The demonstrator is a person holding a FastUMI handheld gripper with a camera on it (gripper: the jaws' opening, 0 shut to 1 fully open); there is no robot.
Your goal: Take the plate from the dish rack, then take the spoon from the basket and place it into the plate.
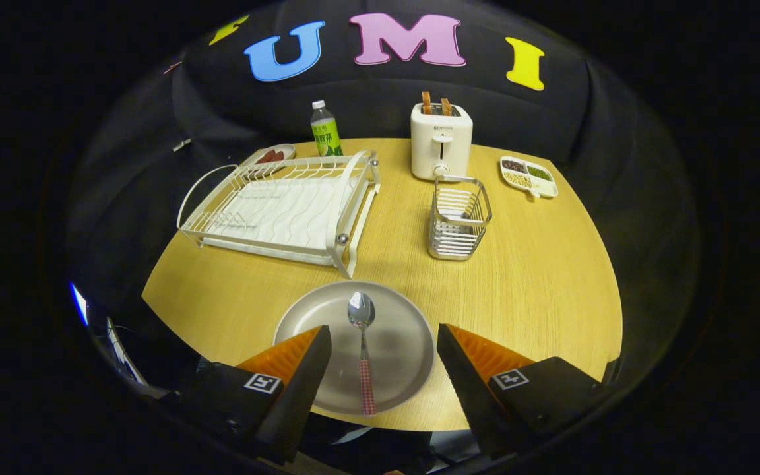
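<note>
A grey plate (396, 333) lies flat on the round wooden table (538, 277), near its front edge. A spoon (361, 330) with a checked red handle rests in the plate, bowl pointing away from me. My gripper (383, 349) hovers open above the plate, one finger on each side of the spoon and touching nothing. Beyond the plate to the left stands the white dish rack (287, 208). The wire basket (458, 219) stands beyond the plate to the right.
A white toaster (441, 140) with two slices stands behind the basket. A green-labelled bottle (325, 130) and a small dish (271, 156) sit behind the rack. A divided snack tray (528, 175) lies at the back right.
</note>
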